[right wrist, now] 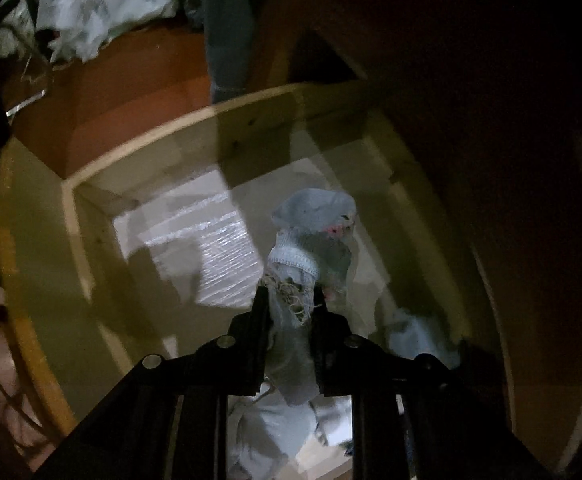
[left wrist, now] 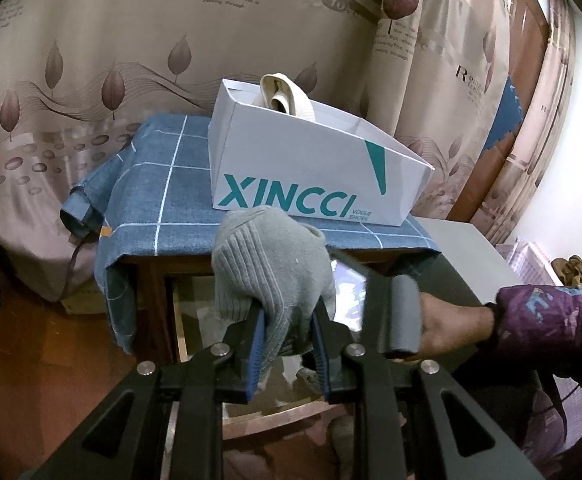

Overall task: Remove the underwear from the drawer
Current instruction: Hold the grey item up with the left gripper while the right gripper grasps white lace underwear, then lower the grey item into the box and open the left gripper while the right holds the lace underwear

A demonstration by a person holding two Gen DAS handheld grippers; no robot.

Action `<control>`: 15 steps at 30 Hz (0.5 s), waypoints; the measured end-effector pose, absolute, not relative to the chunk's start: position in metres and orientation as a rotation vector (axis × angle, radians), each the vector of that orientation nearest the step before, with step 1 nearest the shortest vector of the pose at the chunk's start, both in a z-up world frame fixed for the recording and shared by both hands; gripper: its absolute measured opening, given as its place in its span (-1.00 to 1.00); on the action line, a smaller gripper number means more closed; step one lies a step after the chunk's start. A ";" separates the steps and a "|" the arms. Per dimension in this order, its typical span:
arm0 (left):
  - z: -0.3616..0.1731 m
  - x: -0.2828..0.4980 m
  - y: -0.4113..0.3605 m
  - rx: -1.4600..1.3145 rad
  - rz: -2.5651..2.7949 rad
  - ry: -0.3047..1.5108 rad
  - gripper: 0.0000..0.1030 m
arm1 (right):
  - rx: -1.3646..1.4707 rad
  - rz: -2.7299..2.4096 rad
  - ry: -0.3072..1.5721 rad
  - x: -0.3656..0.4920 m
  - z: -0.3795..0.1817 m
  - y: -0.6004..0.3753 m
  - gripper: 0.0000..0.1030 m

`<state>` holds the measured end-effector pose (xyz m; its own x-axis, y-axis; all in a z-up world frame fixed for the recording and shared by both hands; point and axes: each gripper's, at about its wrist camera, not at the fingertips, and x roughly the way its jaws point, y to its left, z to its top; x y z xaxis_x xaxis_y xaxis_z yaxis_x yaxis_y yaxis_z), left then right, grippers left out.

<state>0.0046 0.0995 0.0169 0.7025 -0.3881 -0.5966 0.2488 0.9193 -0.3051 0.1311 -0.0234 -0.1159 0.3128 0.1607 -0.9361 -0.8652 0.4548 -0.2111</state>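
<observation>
Nearest me, my left tongs [left wrist: 287,344] were clamped on a bunched grey garment [left wrist: 271,268], held up in the air above the open drawer [left wrist: 195,304] and in front of the desk. My right tongs [right wrist: 291,300] were pinched on a pale, frayed piece of underwear [right wrist: 311,236] with a pink mark, hanging over the inside of the drawer; a few more light pieces lay on the drawer floor [right wrist: 195,240] just below and to the right of it, though the dim view left their shapes unclear.

I judged the lift-out step to be under way: both pieces were gripped but neither had been set down.

Farther off, the desk under its blue checked cloth [left wrist: 163,184] carried a white shoe box [left wrist: 303,160] at the far right. Next I needed to raise the right piece clear of the drawer's wooden wall [right wrist: 251,120] without snagging its loose threads, then find somewhere to put both down; the bare cloth left of the box looked suitable.
</observation>
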 end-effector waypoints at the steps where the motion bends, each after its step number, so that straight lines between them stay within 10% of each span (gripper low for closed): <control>1: 0.017 0.004 0.099 -0.207 -0.355 0.708 -0.57 | -0.815 0.785 1.035 0.130 -0.119 -0.025 -0.68; 15: 0.039 0.001 0.084 -0.194 -0.349 0.669 -0.57 | -0.430 0.657 1.055 0.114 -0.097 -0.092 -0.67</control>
<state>0.0011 0.0844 0.0393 0.7298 -0.3761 -0.5710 0.2527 0.9244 -0.2859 0.1143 -0.0917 -0.0974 0.3327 0.2876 -0.8981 -0.6793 0.7337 -0.0167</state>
